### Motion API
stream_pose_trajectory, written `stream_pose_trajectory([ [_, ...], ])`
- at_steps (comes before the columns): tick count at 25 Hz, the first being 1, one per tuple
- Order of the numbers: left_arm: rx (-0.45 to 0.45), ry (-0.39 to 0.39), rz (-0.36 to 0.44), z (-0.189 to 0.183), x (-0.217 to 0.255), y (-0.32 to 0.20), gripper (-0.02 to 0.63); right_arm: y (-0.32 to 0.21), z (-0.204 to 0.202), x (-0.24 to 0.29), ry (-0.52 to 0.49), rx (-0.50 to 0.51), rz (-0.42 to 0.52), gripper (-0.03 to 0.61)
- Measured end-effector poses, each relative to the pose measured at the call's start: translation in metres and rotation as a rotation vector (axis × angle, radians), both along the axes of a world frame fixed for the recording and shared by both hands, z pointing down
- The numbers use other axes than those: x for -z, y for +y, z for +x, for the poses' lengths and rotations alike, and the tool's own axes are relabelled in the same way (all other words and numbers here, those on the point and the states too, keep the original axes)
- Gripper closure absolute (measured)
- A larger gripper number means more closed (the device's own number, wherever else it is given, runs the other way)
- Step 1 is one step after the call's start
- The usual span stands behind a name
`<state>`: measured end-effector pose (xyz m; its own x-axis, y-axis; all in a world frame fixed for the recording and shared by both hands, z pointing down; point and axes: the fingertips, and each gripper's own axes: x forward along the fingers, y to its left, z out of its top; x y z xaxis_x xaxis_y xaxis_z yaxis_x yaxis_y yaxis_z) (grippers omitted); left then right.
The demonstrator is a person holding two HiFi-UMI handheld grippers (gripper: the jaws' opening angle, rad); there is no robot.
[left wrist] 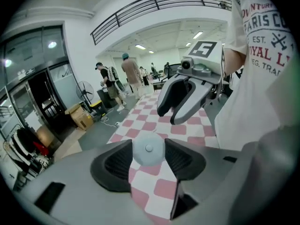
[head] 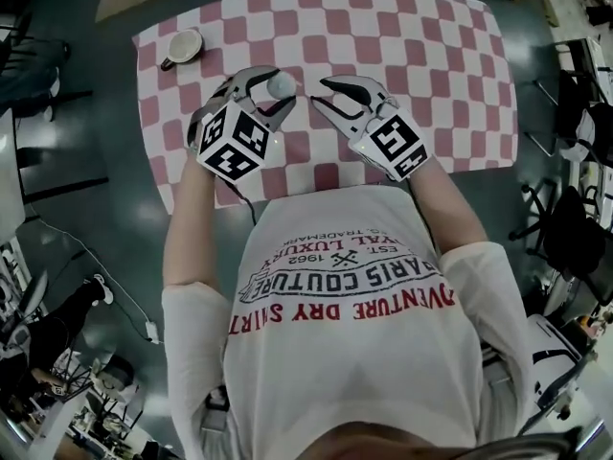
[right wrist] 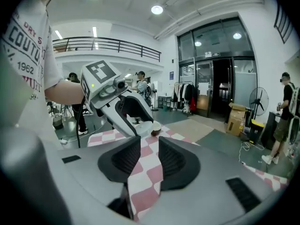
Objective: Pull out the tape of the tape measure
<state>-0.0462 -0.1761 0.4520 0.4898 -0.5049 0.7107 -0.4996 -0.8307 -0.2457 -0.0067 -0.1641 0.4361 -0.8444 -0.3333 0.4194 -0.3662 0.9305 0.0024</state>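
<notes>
Left claw [left wrist: 148, 150] grips a smooth, round, pale tape measure [left wrist: 148, 144].

Pale round tape measure [left wrist: 148, 148], seemingly retracted

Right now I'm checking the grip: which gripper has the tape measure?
The left gripper: the round white tape measure is clamped between its pads. The right gripper has open jaws, with only tablecloth showing between them.

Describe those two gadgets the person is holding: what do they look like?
The left gripper and right gripper match: light grey shells, two curved jaws with black ribbed pads, and a cube of black-and-white square markers on each. The person wears a white short-sleeved T-shirt with red and dark lettering.
</notes>
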Motion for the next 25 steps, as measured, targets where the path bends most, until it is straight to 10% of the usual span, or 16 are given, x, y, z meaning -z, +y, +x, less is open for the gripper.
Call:
stream_pose_trajectory([
  [25,-0.084,0.006,0.034,0.021,0.037,0.018,0.380,0.011,-0.013,0.029,0.039,0.163,0.141,0.543],
])
